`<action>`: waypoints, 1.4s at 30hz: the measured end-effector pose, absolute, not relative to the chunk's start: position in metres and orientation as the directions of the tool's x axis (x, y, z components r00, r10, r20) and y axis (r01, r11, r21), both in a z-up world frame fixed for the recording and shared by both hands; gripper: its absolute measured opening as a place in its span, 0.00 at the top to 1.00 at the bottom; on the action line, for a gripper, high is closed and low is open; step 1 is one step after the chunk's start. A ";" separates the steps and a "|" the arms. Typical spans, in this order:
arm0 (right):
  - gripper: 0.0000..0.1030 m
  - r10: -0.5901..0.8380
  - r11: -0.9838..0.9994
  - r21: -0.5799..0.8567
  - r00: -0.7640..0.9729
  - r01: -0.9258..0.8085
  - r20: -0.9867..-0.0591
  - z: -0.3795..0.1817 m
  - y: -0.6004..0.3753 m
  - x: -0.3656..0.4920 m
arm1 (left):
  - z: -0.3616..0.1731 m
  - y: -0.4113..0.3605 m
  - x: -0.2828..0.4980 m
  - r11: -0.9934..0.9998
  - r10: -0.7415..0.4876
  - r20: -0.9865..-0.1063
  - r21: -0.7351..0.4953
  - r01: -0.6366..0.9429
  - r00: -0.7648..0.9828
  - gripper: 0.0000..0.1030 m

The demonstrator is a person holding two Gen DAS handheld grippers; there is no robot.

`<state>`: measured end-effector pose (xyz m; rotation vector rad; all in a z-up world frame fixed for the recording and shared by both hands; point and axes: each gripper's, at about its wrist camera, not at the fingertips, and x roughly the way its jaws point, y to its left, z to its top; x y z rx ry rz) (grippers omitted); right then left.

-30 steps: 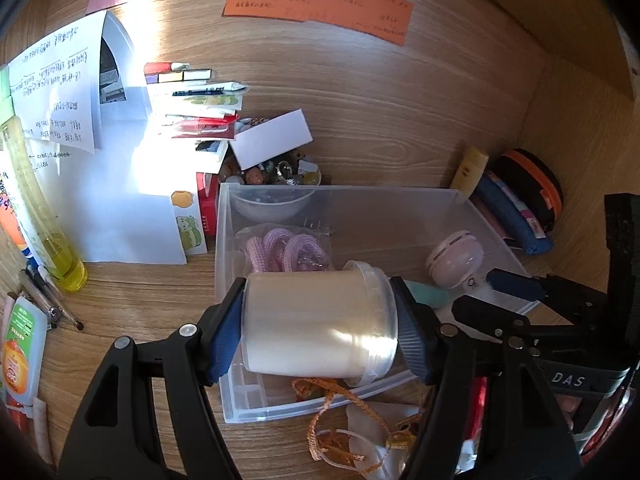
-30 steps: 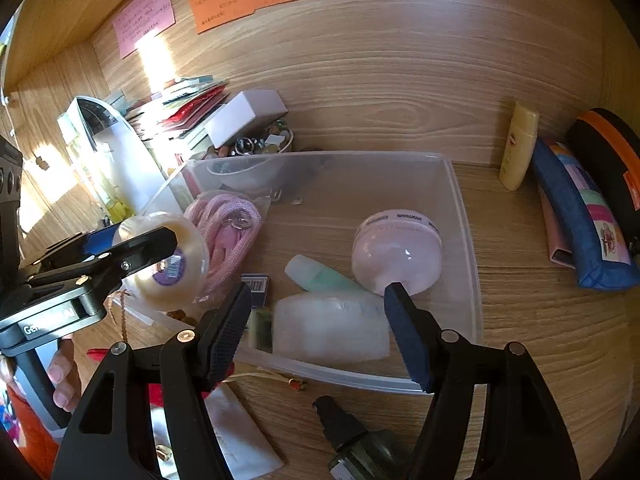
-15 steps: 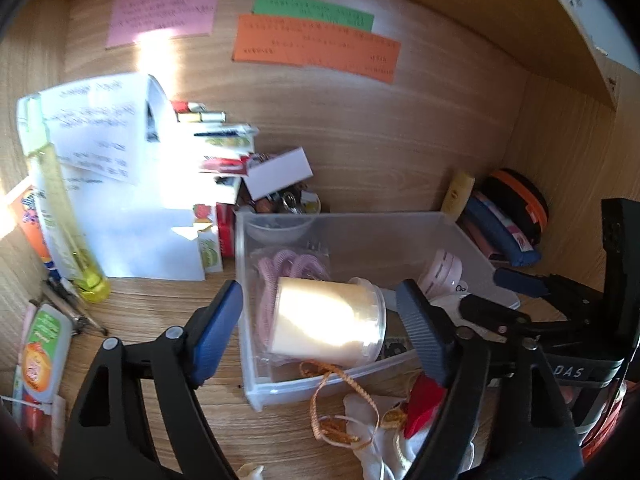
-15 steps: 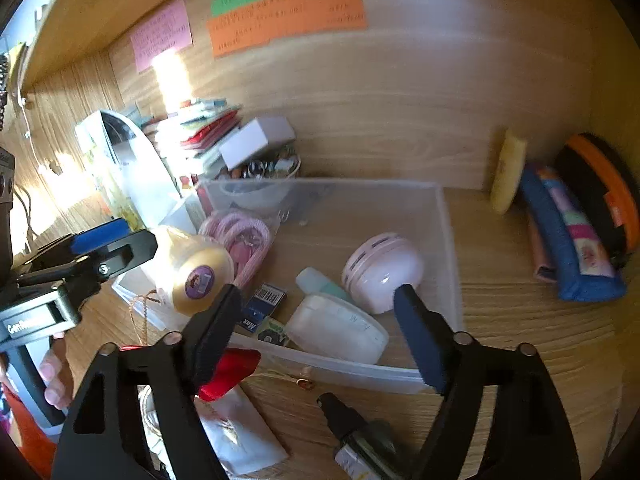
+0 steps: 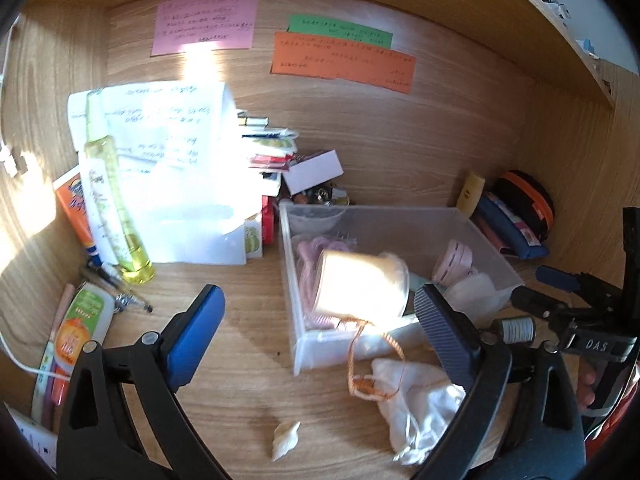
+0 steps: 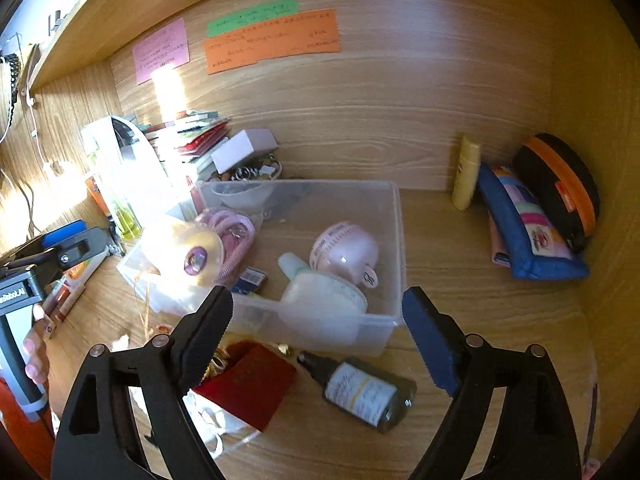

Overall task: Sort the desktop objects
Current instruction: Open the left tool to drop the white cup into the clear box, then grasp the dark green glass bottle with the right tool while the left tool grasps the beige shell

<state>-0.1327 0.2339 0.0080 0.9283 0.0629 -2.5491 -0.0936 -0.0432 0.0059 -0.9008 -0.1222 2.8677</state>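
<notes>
A cream-coloured jar (image 5: 362, 286) is seen lying on its side in the near left corner of a clear plastic bin (image 5: 294, 312) on a wooden desk (image 5: 240, 384). The left gripper (image 5: 316, 320) is shown with jaws opening, nothing gripped between them. A white cloth (image 5: 420, 400) is left crumpled nearby.

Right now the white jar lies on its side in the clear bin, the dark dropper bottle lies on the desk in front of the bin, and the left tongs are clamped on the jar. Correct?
Not quite. The left tongs are not clamped on the white jar: their jaws are opening, well clear of it, as the left wrist view shows. The jar does lie on its side in the clear bin, and the dark dropper bottle lies on the desk in front of it.
</notes>
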 end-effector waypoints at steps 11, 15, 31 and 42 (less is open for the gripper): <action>0.17 -0.322 -0.929 0.088 -0.664 0.361 -0.675 -0.013 0.256 -0.122 | -0.026 -0.059 -0.072 -0.996 0.088 -0.645 -0.084 -0.044 -0.759 0.06; 0.17 -0.287 -0.936 0.057 -0.656 0.349 -0.698 -0.024 0.258 -0.118 | -0.040 -0.065 -0.065 -0.997 0.072 -0.680 -0.071 -0.032 -0.729 0.06; 0.19 -0.283 -0.912 0.032 -0.572 0.409 -0.769 -0.058 0.244 -0.124 | -0.075 -0.061 -0.057 -0.997 0.062 -0.750 -0.013 -0.079 -0.658 0.16; 0.45 -0.321 -0.894 0.064 -0.535 0.442 -0.781 -0.065 0.243 -0.128 | -0.086 -0.053 -0.066 -0.994 0.046 -0.780 0.024 -0.104 -0.624 0.48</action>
